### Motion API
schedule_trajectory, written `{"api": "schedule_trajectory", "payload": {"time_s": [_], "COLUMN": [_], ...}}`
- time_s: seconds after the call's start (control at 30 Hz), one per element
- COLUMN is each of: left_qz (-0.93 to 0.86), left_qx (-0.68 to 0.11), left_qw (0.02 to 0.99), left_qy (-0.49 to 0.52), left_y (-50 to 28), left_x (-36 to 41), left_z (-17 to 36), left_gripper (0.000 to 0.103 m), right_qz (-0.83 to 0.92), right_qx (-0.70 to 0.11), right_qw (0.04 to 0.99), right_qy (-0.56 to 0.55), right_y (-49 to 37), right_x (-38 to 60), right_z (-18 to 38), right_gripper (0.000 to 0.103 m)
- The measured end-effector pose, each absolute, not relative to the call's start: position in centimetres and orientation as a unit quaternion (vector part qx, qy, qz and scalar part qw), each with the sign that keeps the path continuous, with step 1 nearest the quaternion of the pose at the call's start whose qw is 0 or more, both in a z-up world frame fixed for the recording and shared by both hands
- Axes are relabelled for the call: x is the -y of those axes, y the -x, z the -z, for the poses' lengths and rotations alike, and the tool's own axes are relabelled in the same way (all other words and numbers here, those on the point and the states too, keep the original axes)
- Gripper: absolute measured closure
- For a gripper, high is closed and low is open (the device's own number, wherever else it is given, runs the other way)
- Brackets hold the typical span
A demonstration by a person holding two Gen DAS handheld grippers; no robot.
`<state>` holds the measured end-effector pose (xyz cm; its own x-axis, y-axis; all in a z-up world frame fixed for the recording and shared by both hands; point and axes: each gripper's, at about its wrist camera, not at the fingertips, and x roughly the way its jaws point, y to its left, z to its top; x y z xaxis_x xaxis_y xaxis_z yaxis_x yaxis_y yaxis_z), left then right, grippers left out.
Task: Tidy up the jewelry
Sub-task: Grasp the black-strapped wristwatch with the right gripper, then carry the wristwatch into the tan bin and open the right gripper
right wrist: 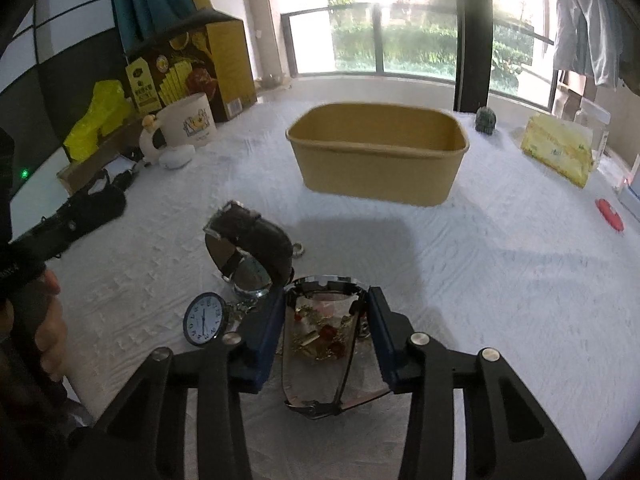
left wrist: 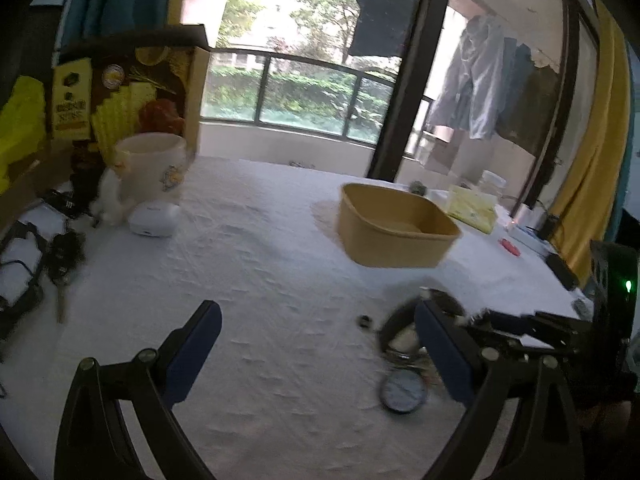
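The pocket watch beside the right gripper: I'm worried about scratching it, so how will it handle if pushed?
The pocket watch lies flat, so it should slide, not roll. Its glass face looks smooth, probably slippery and scratch-prone.

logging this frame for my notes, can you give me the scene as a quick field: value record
surface: white cloth
target container: tan tub, upright, looks empty
right gripper: jaws straddle a clear packet of trinkets; contact unclear
left gripper: jaws wide open, holding nothing
beside packet: round clock face, dark-strap watch, small ring
far left: mug, printed box
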<state>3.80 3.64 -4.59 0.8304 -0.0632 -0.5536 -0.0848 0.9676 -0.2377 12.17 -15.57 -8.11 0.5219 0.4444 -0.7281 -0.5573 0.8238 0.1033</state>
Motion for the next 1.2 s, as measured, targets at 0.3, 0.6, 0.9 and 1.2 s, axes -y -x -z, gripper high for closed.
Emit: {"api": "schedule_trajectory", "payload": {"time_s": [0.3,0.6,0.9,1.2], "left_qz": [0.02,0.033,0.041,0.046], "left_qx": [-0.341,-0.375,-0.39,-0.345], "left_qw": [0.938,0.926,0.92,0.937], "left_qy": [0.054,-0.026,-0.019,-0.025], "left_y": [-7.1,-10.2,-10.8,-10.9], "left_x": [2.5,6.5,6.4,6.4], "left_z": [5.4,6.9,7.3,3.9], "left_gripper": [0.006,0.025,0.047,0.047], "right_qz": [-0.279,-0.242,-0.24,-0.254], "right_qx": [-0.364,-0.366,-0.36,-0.347], "right_qw": [0.888,0.898,0.901,0.903], "right_qy": [0.037,0.001,-0.007,-0.001], "right_y": [-13.1,-14.6,-15.2,-16.5], "right_x": [20.2,26.0,27.4,26.0], "right_z": [5.8,6.0,6.0,4.7], "right_gripper": [0.064,0.064,0.064,0.064]}}
